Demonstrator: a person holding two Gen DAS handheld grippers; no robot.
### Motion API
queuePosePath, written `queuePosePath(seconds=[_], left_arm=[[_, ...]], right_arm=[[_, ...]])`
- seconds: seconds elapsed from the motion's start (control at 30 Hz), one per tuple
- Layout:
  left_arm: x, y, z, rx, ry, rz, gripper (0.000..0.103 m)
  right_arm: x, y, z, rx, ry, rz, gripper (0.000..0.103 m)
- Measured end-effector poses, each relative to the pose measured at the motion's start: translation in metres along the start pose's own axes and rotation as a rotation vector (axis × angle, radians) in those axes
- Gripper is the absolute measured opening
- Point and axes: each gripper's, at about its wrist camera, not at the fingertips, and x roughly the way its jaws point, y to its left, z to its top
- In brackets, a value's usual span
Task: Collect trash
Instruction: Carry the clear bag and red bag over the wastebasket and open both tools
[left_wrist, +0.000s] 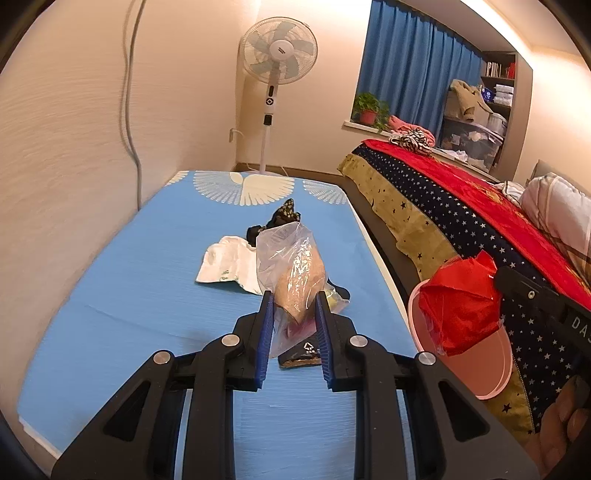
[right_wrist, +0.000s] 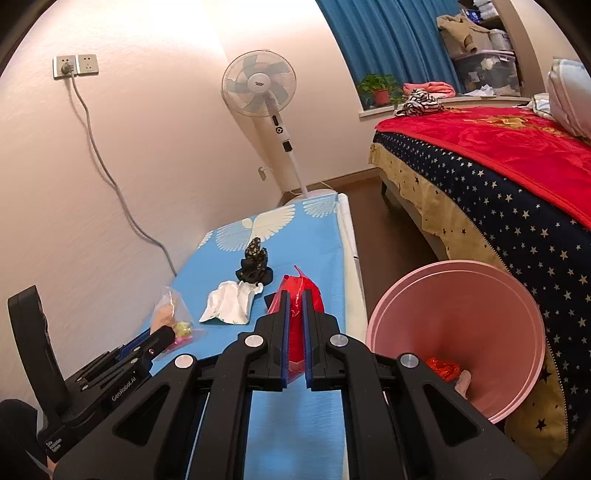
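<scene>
Left gripper (left_wrist: 294, 300) clamps clear bag (left_wrist: 291, 269), long axis upright; right gripper (right_wrist: 294, 297) pinches red bag (right_wrist: 297, 295) upright.

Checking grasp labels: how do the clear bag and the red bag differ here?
The clear bag is see-through with tan contents; the red bag is opaque. The left gripper pinches the clear bag over the blue table; the right gripper pinches the red one beside the pink bin. Both are crumpled plastic.
</scene>
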Motion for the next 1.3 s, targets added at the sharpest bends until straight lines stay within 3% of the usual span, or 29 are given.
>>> queuePosePath(seconds=[1.3], left_arm=[[0.041,-0.040,-0.003,-0.002,0.031,-0.081,0.022]], right_arm=[[0.008,-0.040,0.010,0.041,-0.021,-0.118,0.006]])
